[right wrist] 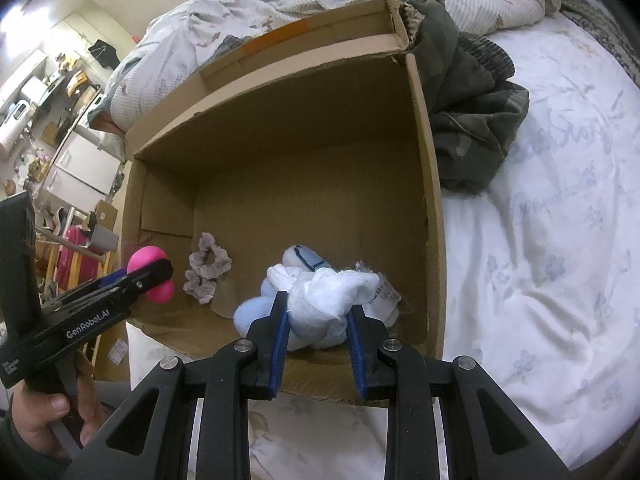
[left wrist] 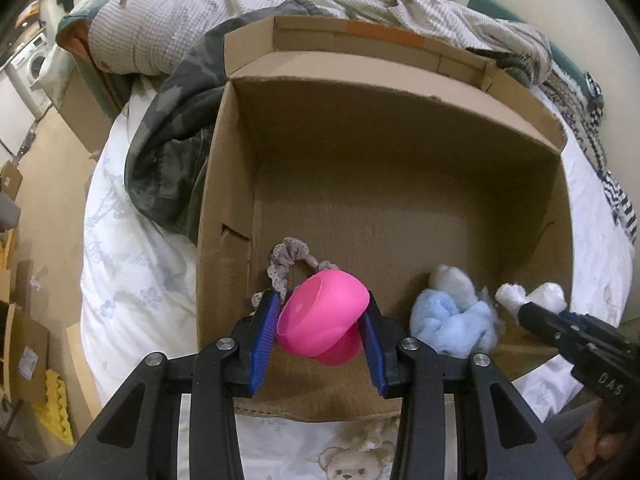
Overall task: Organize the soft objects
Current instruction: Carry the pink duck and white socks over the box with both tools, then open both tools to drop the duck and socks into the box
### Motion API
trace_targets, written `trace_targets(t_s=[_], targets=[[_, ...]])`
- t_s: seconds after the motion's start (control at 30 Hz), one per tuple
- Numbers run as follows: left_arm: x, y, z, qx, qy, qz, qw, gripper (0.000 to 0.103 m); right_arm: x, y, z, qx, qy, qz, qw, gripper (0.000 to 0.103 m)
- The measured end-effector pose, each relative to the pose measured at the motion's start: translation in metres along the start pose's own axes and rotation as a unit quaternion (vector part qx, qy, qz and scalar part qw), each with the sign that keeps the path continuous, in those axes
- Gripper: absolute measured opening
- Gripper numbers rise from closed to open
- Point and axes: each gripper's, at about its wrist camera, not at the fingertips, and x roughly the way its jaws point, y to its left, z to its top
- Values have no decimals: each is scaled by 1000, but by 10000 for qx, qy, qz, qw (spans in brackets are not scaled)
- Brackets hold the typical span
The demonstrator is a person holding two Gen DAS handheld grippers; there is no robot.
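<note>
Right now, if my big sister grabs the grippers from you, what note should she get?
Left gripper: shut on the pink squishy toy, held over the cardboard box.
Right gripper: shut on the white cloth bundle, also over the box.
Already in the box: the grey scrunchie and the light blue plush.
Left to do: drop both held things into the box.

Left gripper (left wrist: 323, 320) pinches a pink toy (left wrist: 322, 312) between its 2 fingers; right gripper (right wrist: 318, 316) clamps white cloth (right wrist: 332, 292); left hand (right wrist: 44, 412) grips its handle
</note>
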Motion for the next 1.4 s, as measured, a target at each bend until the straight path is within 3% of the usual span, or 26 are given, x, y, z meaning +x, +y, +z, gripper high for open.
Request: trace_targets(t_s=[0.43,0.6,0.7,0.8,0.83,0.87,1.4], targets=[[4,-3,-3,54,101,17,9999,37,7,0,2,-1,140,-50,9999,29],[5,-7,-6,91,145,-44,9998,63,9,1,0,-19,167,-79,9998,29],[5,-12,-7,181,135,71,9997,64,11,1,1,0,193,-72,9998,29],[4,-11,-7,139,130,70,9998,64,12,-1,1,59,206,-32,9998,45],[4,-11,-6,117,116,84,9998,64,12,-1,2,87,211,-38,9997,67],[3,-11,-6,98,101,102,9998,64,10,-1,2,103,165,-22,9998,73],[-2,-9,-7,96,34,184,9998,64,-6,3,8,-31,-193,-97,9998,76]])
